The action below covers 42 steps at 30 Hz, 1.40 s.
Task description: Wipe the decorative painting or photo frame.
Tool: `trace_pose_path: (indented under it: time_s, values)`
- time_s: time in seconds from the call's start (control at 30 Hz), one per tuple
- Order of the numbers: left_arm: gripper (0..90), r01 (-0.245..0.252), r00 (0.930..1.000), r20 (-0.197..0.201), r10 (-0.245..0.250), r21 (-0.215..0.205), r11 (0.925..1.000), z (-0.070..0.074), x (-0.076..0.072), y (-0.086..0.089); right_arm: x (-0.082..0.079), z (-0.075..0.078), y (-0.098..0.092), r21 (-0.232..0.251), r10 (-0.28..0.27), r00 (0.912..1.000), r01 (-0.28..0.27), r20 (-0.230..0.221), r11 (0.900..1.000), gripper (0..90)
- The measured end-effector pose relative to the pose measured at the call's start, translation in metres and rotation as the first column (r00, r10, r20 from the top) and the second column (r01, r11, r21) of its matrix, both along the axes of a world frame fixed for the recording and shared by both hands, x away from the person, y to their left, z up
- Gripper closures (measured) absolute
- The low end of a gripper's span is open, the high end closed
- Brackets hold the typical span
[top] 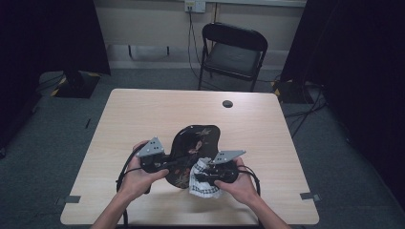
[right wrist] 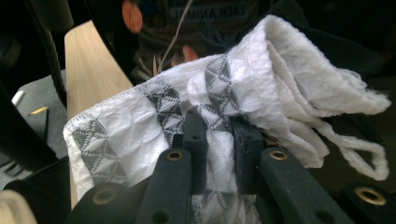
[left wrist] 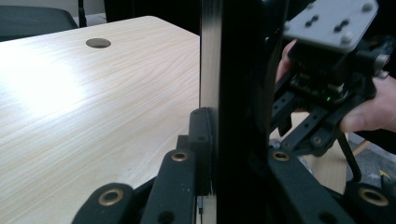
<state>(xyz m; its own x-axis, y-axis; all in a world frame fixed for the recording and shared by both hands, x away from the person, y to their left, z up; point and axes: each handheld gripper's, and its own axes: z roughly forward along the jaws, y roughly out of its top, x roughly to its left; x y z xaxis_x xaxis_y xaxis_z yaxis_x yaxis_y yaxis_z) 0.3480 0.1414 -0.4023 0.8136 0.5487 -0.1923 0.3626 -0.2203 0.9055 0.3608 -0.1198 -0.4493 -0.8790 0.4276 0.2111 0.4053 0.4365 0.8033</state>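
A glossy black plate (top: 198, 138) with a flower pattern is held tilted above the near half of the table. My left gripper (top: 173, 162) is shut on its near left rim. In the left gripper view the plate (left wrist: 233, 70) stands edge-on, clamped between the two jaws of my left gripper (left wrist: 229, 140). My right gripper (top: 198, 177) is shut on a white cloth (top: 204, 190) with a grey diamond pattern, which rests against the plate's lower right part. In the right gripper view the bunched cloth (right wrist: 140, 116) is pinched in my right gripper (right wrist: 219, 135), a loop hanging at its right.
The light wooden table (top: 143, 114) has a round cable hole (top: 228, 103) near its far edge. A black folding chair (top: 234, 52) stands beyond it. Cables run on the floor at the right. Both hands are close to the table's near edge.
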Motion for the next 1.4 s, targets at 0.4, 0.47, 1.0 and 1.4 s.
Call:
trace_pose_path:
  time_s: [0.4, 0.47, 1.0, 1.4]
  values:
    - [80.2, 0.001, 1.0000, 0.000, -0.001, -0.003, 1.0000, 0.000, 0.000, 0.000, 0.003, 0.013, -0.013, 0.057, -0.060, 0.9969, 0.057, 0.051, 0.997, 79.5]
    - [80.1, 0.000, 1.0000, -0.001, 0.000, -0.003, 1.0000, 0.000, 0.000, 0.000, 0.002, 0.006, -0.009, 0.036, -0.042, 0.9985, 0.041, 0.035, 0.999, 79.5]
    - [80.1, -0.002, 1.0000, 0.000, 0.002, -0.003, 1.0000, 0.000, 0.001, 0.002, 0.001, -0.018, 0.004, -0.050, 0.004, 0.9992, -0.006, -0.041, 0.999, 79.6]
    - [79.6, -0.002, 1.0000, -0.003, 0.002, -0.004, 1.0000, 0.000, 0.001, 0.002, 0.012, 0.007, -0.022, 0.041, -0.090, 0.9954, 0.089, 0.034, 0.995, 79.2]
